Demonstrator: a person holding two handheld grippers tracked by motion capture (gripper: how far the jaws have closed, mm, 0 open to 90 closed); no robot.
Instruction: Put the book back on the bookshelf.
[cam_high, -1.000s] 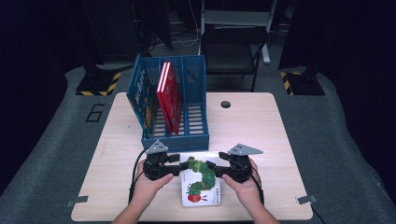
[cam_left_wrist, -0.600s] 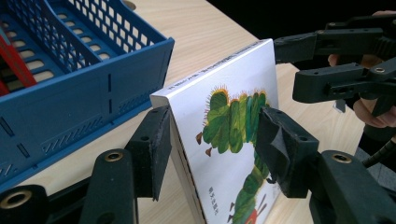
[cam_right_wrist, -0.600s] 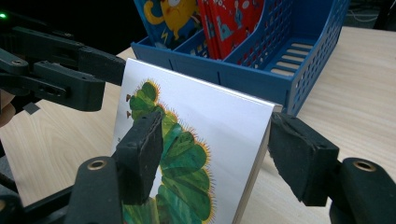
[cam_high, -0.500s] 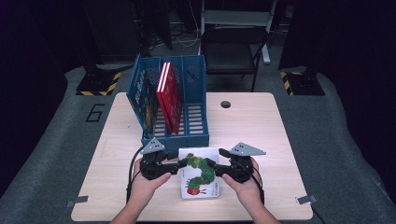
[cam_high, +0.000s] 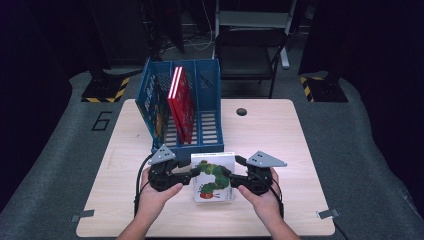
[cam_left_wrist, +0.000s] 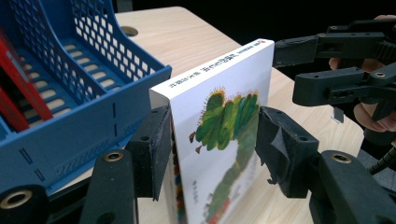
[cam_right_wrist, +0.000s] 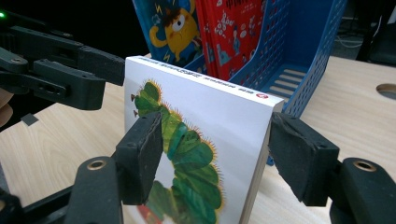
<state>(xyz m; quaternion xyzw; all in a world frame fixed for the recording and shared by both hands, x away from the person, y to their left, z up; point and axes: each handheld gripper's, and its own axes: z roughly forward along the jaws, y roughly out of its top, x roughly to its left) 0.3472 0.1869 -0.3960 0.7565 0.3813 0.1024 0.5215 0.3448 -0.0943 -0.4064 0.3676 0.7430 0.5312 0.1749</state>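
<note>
While high view hides it, caterpillar book (cam_right_wrist: 205, 140) spine text shows in right gripper view.

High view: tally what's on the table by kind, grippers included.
Books: 3, caterpillar book, blue book, red book (the red may be two)
Rack: 1
Grippers: 2, left gripper, right gripper
Total: 6
</note>
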